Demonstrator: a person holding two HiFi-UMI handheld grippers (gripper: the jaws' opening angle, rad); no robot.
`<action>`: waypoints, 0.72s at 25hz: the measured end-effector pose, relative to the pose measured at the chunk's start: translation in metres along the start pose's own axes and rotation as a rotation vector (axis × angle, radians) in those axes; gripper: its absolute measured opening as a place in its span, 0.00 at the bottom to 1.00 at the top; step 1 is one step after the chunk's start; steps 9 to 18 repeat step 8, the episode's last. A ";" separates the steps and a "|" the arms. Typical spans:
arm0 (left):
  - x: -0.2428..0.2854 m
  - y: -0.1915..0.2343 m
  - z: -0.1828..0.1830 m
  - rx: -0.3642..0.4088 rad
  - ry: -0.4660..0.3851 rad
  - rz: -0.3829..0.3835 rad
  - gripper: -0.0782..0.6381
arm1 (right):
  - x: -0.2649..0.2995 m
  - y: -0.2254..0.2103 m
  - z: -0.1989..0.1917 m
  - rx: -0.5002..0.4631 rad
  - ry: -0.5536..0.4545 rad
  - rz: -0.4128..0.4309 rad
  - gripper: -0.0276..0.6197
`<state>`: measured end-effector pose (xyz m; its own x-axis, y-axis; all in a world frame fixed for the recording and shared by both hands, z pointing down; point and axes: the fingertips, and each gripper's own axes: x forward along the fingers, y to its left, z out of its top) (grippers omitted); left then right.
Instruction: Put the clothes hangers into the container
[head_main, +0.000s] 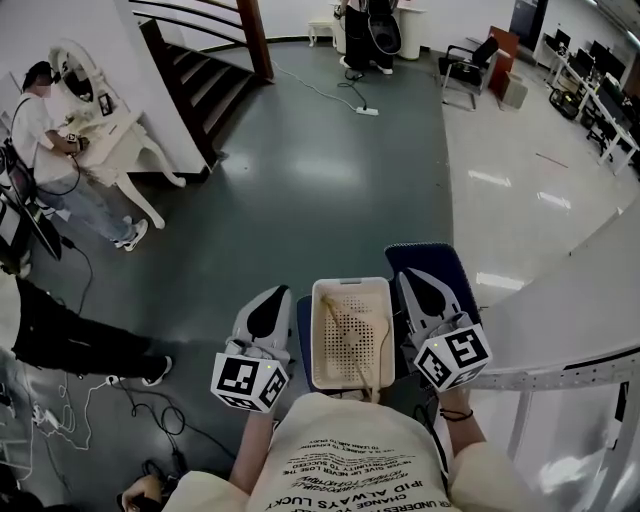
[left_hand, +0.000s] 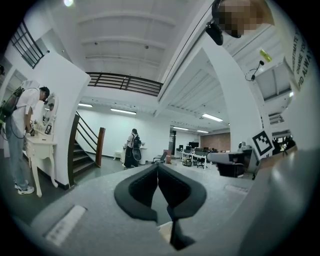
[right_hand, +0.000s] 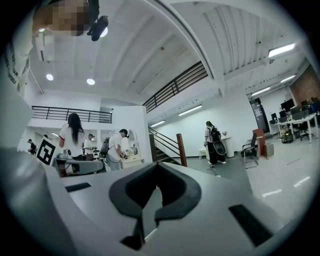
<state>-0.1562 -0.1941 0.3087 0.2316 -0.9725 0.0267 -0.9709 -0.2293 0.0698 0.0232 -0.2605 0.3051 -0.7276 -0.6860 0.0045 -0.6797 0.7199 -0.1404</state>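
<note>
In the head view a cream perforated container (head_main: 318, 340) stands on a dark blue seat (head_main: 445, 265) just in front of me. Pale clothes hangers (head_main: 352, 330) lie inside it. My left gripper (head_main: 272, 296) is level beside the container's left wall and points forward. Its jaws are shut with nothing between them, as the left gripper view (left_hand: 158, 166) shows. My right gripper (head_main: 414, 277) is level beside the container's right wall. It is shut too and holds nothing, as seen in the right gripper view (right_hand: 158, 167).
A dark staircase (head_main: 205, 70) rises at the back left. A person (head_main: 45, 150) stands at a white dresser (head_main: 115, 140) on the left. Cables (head_main: 120, 395) trail over the floor at the lower left. A white curved rail (head_main: 580, 330) runs along the right.
</note>
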 end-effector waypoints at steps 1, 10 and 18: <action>0.000 0.000 0.000 -0.001 0.003 0.001 0.14 | 0.000 0.000 0.000 0.000 0.002 0.002 0.05; -0.007 0.003 -0.017 -0.003 0.008 0.009 0.14 | -0.005 -0.001 -0.016 -0.002 0.008 0.000 0.05; -0.007 0.003 -0.017 -0.003 0.008 0.009 0.14 | -0.005 -0.001 -0.016 -0.002 0.008 0.000 0.05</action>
